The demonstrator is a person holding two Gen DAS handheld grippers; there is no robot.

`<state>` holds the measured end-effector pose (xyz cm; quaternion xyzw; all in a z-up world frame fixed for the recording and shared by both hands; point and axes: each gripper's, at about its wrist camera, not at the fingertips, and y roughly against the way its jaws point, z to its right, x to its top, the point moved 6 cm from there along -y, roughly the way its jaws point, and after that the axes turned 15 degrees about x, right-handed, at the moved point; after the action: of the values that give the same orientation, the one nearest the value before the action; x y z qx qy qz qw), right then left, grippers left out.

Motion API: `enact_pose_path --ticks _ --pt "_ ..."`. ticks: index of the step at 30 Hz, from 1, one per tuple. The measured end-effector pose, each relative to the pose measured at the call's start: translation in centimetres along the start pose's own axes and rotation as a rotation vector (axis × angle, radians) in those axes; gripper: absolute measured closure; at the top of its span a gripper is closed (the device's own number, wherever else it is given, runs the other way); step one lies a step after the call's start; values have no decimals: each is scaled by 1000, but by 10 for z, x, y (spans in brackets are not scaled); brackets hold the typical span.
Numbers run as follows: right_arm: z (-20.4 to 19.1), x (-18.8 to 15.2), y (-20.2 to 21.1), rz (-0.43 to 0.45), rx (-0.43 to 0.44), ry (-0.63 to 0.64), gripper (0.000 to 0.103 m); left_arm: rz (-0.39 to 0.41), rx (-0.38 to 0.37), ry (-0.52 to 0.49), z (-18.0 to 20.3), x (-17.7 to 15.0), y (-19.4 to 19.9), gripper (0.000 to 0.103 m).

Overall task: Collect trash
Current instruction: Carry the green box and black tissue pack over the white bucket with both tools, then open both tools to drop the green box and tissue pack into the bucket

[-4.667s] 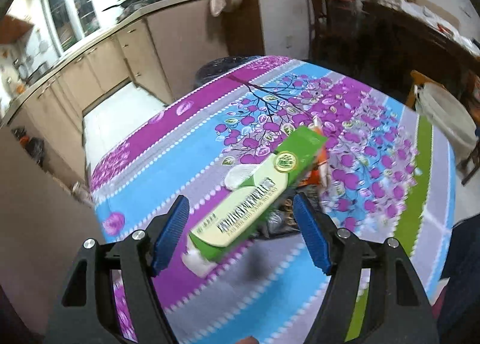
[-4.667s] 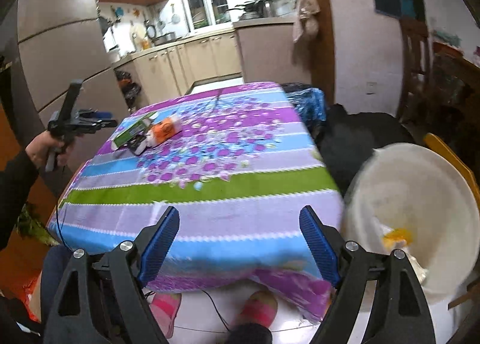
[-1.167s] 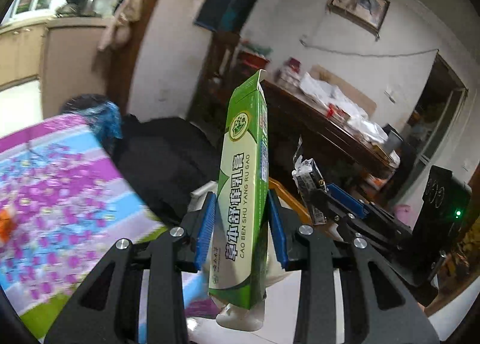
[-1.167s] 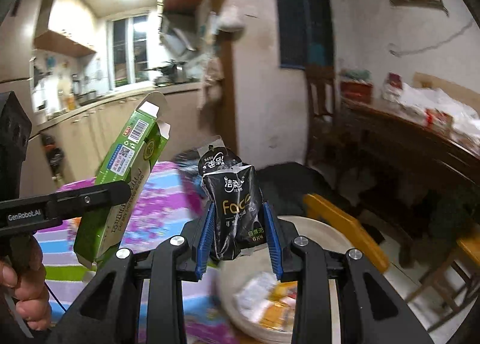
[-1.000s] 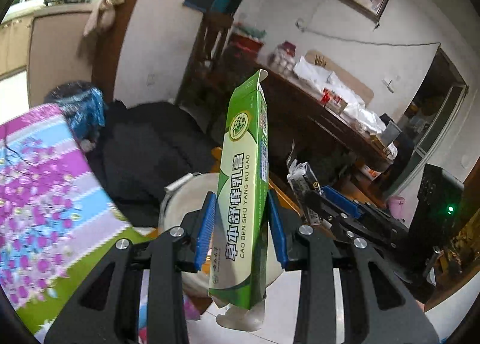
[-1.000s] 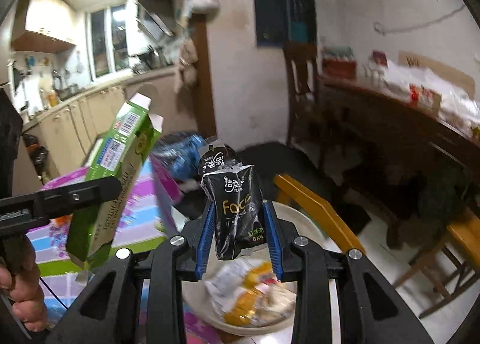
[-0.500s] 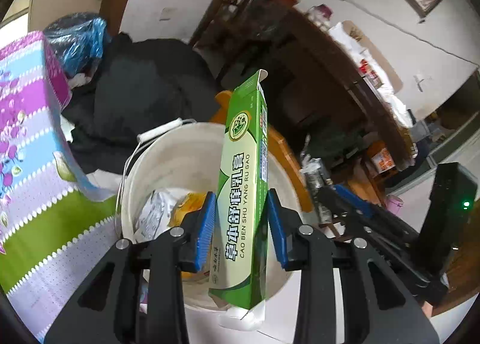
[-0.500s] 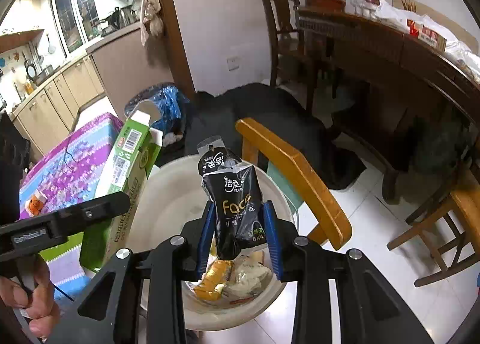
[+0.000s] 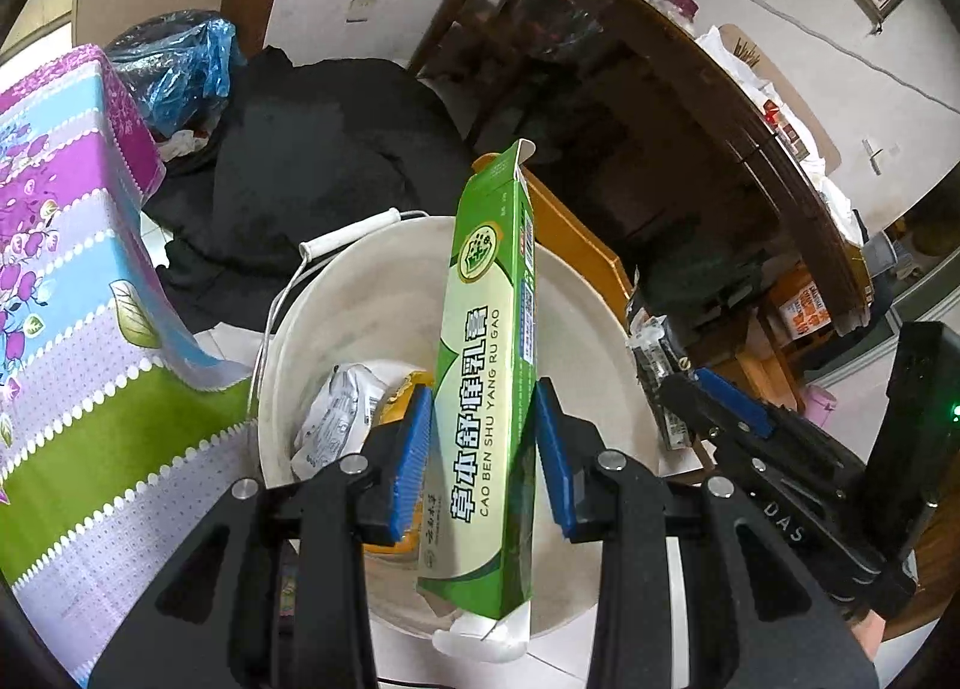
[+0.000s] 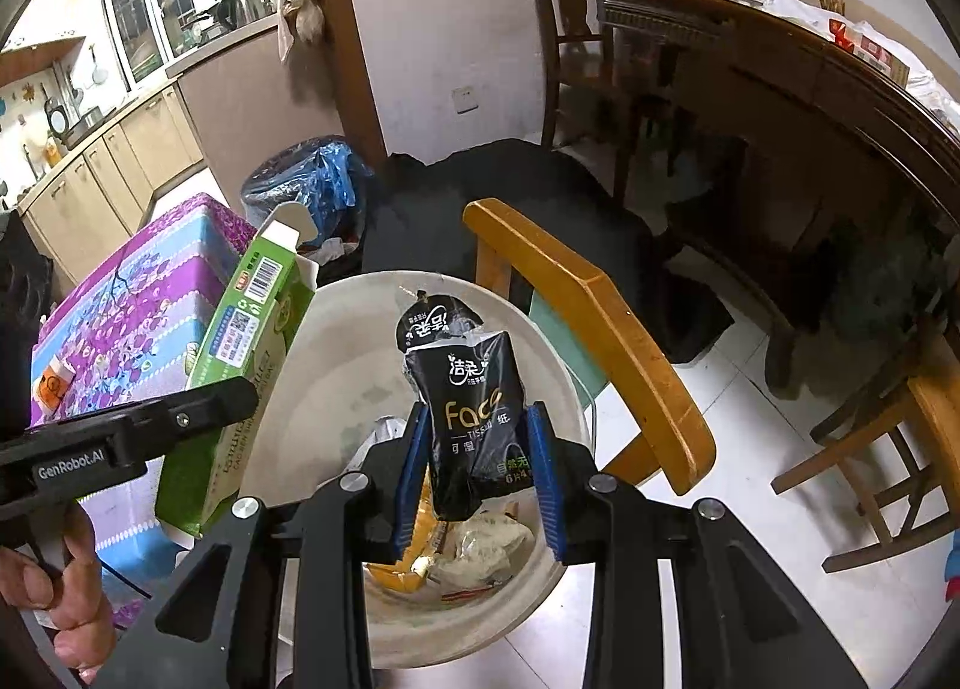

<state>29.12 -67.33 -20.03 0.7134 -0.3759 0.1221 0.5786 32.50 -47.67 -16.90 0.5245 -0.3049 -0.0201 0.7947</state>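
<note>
My left gripper [image 9: 483, 452] is shut on a long green toothpaste box [image 9: 489, 383], held upright over the white bucket [image 9: 336, 293]. The box also shows in the right wrist view [image 10: 240, 353]. My right gripper [image 10: 480, 467] is shut on a black tissue packet [image 10: 471, 407], held above the same bucket [image 10: 336, 365]. The bucket holds wrappers and yellow packaging [image 10: 480, 554]. The right gripper with the packet shows at the right of the left wrist view [image 9: 720, 407].
The table with a purple, blue and green flowered cloth [image 9: 66, 293] stands left of the bucket; an orange item [image 10: 54, 383] lies on it. A yellow wooden chair [image 10: 594, 317] is right behind the bucket. A black heap [image 9: 312, 143] and a blue bag [image 9: 174, 65] lie beyond.
Both grippers have swung from the table to over the bucket and tilted down toward it. Both keep hold of their items.
</note>
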Motion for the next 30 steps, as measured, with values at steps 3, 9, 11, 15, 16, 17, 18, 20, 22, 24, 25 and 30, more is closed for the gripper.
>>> enact_pose_path --ticks 3,9,11,15,16,17,18,20,22,24,25,30 --pt "1 0 -1 -3 0 -1 69 -3 12 -8 2 0 -3 70" --pt "0 -2 -2 -4 0 -2 69 3 36 -25 7 -1 -4 69" --pt "0 -2 -2 -5 1 -2 69 10 61 -40 9 -1 -4 69" --pt "1 -4 -4 -4 -1 -1 69 42 153 -94 12 -1 -1 69" --pt "1 -4 -4 -3 0 -2 69 63 191 -122 15 -1 1 69" --pt "1 -5 -5 -3 0 -2 69 77 218 -142 17 -1 2 69" --pt "1 -4 -4 -3 0 -1 69 94 248 -163 19 -1 4 69" --pt "1 -5 -6 -4 2 -1 69 96 267 -177 21 -1 4 69" --pt "1 -5 -5 -4 3 -1 69 101 280 -187 22 0 4 69" --pt "1 -5 -5 -4 4 0 69 99 284 -194 23 0 3 69" --pt "1 -5 -5 -3 4 0 69 99 284 -195 23 0 3 69" --pt "2 -4 -4 -3 6 0 69 97 284 -202 25 2 3 69"
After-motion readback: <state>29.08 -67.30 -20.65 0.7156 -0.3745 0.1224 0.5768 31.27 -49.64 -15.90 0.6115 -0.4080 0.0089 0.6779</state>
